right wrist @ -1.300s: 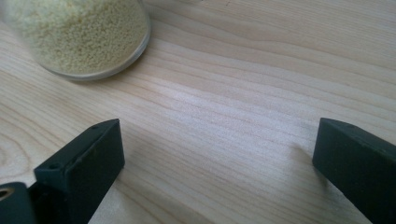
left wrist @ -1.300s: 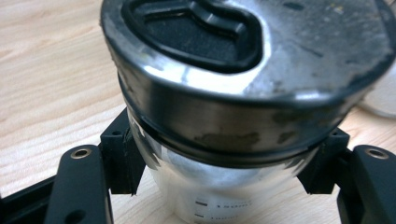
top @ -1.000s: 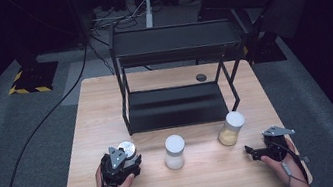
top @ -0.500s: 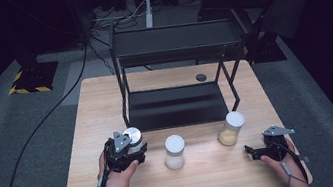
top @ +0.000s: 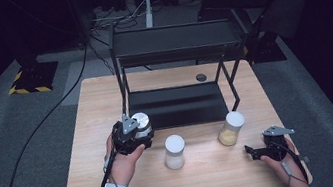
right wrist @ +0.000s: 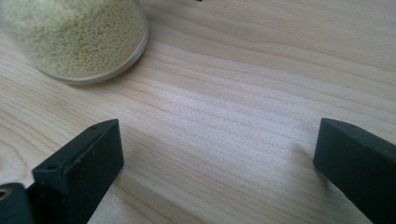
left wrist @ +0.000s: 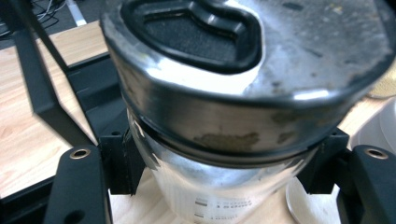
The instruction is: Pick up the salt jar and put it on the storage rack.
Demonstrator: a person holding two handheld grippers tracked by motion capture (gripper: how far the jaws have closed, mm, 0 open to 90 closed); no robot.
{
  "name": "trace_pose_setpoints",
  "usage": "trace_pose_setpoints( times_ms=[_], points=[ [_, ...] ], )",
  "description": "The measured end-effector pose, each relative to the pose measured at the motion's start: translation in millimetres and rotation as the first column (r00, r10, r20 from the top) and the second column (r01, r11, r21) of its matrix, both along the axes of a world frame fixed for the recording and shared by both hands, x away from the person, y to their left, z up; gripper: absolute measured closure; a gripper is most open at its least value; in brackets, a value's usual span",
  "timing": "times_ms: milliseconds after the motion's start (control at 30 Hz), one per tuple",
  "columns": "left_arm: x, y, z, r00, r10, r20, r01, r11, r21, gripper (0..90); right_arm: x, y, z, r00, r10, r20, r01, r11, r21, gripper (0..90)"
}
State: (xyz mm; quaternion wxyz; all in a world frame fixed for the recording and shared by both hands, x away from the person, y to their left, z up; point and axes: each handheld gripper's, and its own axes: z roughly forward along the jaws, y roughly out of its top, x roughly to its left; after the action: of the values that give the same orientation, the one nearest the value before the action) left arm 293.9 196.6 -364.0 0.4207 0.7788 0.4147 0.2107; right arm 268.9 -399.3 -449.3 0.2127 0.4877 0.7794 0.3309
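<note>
Jar: clear body w/ printed marks, metal lid w/ black inset; sits in the left gripper, near the table's left front, just before the black rack.
Left fingers: clamped on jar body just under the lid, one each side.
Right gripper: fingers spread wide, nothing between, low over table nr grain jar.
Handling: prob. rigid, smooth, slippery wall; breakable if glass; contents can't tell, so weight unclear.
Best hold: below lid rim, so the lip stops a slide.
Other: white-lidded jar mid-table, apart.
</note>
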Motion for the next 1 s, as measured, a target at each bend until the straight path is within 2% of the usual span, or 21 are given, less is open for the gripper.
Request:
trace_pose_setpoints(
  times_ms=[100,233,433,833,933,967,1000],
  points=[
    [8.8,-1.2,1.5,1.0000,-0.003,-0.004,0.003,0.9999,-0.012,30.5,0.0,0.0,0.0,1.0000,0.000,0.000,0.000,1.0000,0.000,1.4],
    [20.2,-4.6,5.1,0.9999,-0.013,0.001,0.013,0.9999,0.008,30.4,0.0,0.0,0.0,1.0000,0.000,0.000,0.000,1.0000,0.000,1.3],
    [36.8,-11.2,4.8,0.9999,-0.010,0.010,0.010,0.9999,0.011,30.5,0.0,0.0,0.0,1.0000,0.000,0.000,0.000,1.0000,0.000,1.3],
    [73.3,-23.8,-13.8,0.9998,-0.004,0.021,0.003,0.9998,0.017,30.4,0.8,-0.9,0.1,1.0000,0.006,-0.001,-0.006,1.0000,0.001,1.3],
    [81.9,-24.1,-22.6,0.9998,0.003,0.018,-0.003,1.0000,-0.004,30.4,1.4,-1.4,0.1,1.0000,0.009,-0.001,-0.009,1.0000,0.001,1.3],
    [84.7,-24.5,-22.9,0.9999,-0.002,0.015,0.001,0.9999,0.012,30.4,1.4,-1.4,0.1,1.0000,0.009,-0.001,-0.009,1.0000,0.001,1.3],
    [87.4,-25.8,-25.7,0.9999,-0.001,0.014,0.001,1.0000,0.009,30.4,1.5,-1.5,0.1,1.0000,0.009,-0.001,-0.009,1.0000,0.001,1.3]
  ],
)
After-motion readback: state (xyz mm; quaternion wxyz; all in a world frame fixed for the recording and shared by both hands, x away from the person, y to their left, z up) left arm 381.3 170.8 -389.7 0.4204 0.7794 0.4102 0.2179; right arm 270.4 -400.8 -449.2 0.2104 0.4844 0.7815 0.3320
